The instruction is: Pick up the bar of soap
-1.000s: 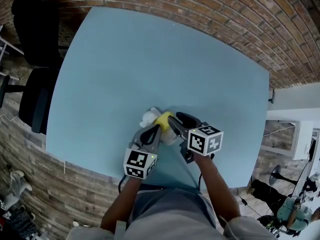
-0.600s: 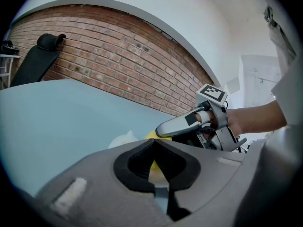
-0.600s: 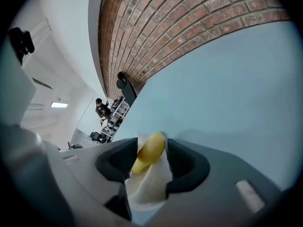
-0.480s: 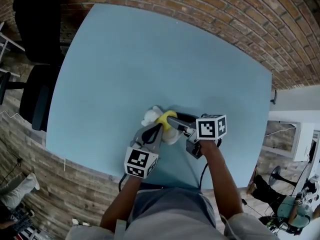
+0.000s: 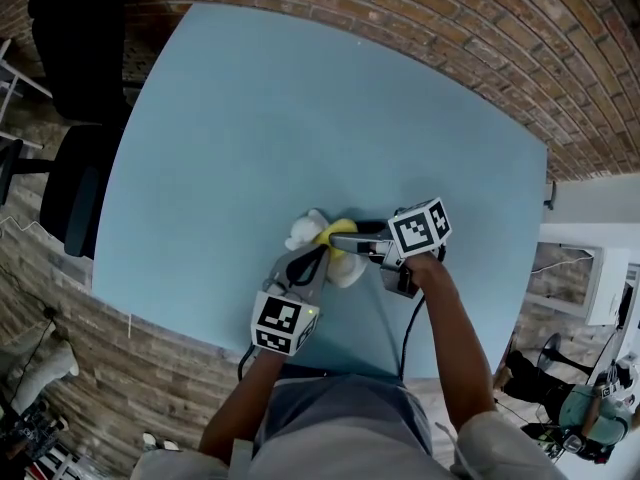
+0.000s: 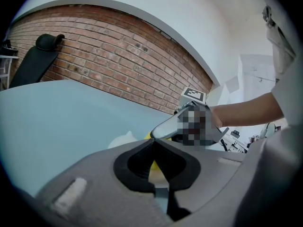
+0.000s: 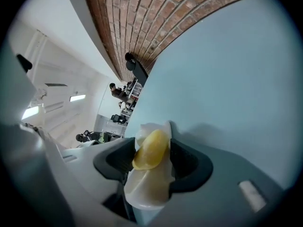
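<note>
Two grippers are meeting over the near part of the table. Nearest, the left gripper (image 5: 310, 260) is sitting with jaw tips closed together against the white soap dish (image 5: 347, 271); whether it is pinching the rim, can't tell. The yellow bar of soap (image 7: 150, 150) is lying in that dish, between the jaws of the right gripper (image 5: 340, 240), which are opening wide, pads beside its flanks, not clamping. Soap is looking hard, light, rounded, likely slick; taking it across the narrow flanks mid-length seems safest. Blue table (image 5: 300, 118) is running out to the brick wall (image 5: 450, 28).
</note>
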{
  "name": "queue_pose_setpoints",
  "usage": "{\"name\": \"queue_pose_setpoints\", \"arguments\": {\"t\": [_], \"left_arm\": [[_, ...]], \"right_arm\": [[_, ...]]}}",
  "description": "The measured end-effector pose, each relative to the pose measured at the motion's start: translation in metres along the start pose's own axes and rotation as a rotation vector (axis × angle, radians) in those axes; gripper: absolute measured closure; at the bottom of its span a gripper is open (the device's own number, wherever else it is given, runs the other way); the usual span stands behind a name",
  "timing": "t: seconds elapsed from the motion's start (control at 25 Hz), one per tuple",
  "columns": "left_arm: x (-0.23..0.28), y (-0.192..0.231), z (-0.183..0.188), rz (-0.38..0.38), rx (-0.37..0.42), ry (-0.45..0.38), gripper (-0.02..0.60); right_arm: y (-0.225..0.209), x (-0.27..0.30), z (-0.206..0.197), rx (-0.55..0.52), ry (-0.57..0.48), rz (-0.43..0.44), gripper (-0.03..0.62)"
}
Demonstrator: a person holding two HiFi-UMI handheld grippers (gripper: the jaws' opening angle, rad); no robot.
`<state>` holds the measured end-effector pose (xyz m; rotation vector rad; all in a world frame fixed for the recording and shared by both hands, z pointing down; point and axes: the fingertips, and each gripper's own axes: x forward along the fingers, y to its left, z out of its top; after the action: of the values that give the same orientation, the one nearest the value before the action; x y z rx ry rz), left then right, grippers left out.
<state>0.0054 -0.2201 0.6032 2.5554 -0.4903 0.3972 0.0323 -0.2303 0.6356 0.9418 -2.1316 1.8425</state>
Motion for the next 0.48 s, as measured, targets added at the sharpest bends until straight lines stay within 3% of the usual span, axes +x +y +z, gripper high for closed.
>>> {"name": "queue_pose_setpoints", "arguments": {"t": [0.12, 0.48], "left_arm": [[0.001, -0.001, 0.0, -0.004, -0.001, 0.001, 0.577], [0.0, -0.001, 0.001, -0.007, -0.015, -0.004, 0.577]], "right_arm": [[0.002, 0.001, 0.001, -0.02, -0.002, 0.011, 0.358], [0.016, -0.006, 0.004, -0.253, -0.115, -0.075, 0.387]]}}
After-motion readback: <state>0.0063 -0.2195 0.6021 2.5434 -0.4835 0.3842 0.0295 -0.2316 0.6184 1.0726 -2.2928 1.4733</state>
